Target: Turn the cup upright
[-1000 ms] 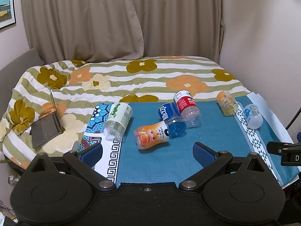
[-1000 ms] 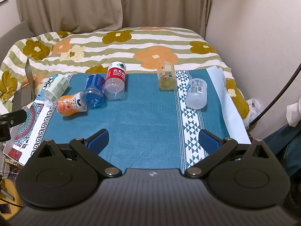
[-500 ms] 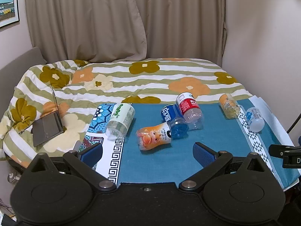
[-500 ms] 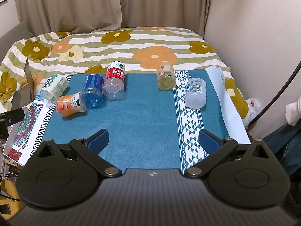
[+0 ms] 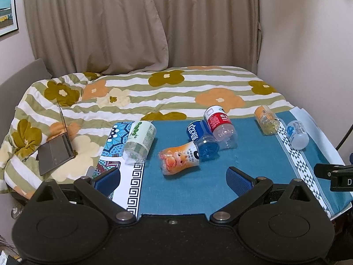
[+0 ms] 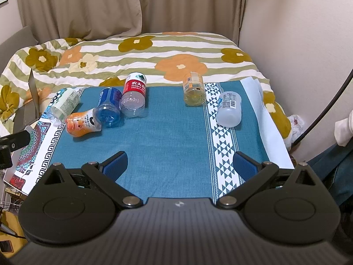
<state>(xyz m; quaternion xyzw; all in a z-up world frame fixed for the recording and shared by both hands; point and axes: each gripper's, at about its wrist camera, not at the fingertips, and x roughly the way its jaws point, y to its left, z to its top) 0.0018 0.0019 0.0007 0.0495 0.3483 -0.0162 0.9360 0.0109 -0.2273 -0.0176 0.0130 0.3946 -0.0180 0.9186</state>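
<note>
Scanning left to right across the table: at the far left edge a laptop [image 5: 56,152] sits half open on the floral quilt [image 5: 176,92], just off the patterned mat [image 5: 117,137].

First cup on my sweep is the green-label cup [image 5: 139,140], lying on its side across the seam where the mat meets the blue cloth [image 5: 220,176]. Next, the orange cup [image 5: 179,159], also on its side, nearer to me than the rest. Its right end touches the blue cup [image 5: 201,140], which lies tipped with its open mouth facing me. Pressed against that one on the right is the red-label cup [image 5: 219,124], on its side too, mouth toward me.

Then a gap of bare cloth, and over on the right the yellow cup [image 6: 194,88] lies at the far edge, just beside the white triangle band [image 6: 220,137]. On the other side of that band is the white cup [image 6: 229,108], on its side, close to the yellow one but I cannot tell if they touch. None of the six stands upright.

My left gripper [image 5: 174,180] hangs over the near edge of the cloth, jaws spread wide, nothing between the blue pads [image 5: 239,180]; the orange cup is the closest thing ahead of it. My right gripper [image 6: 179,165] is likewise spread apart and empty, hovering over bare cloth on the near side, well apart from the yellow and white cups.
</note>
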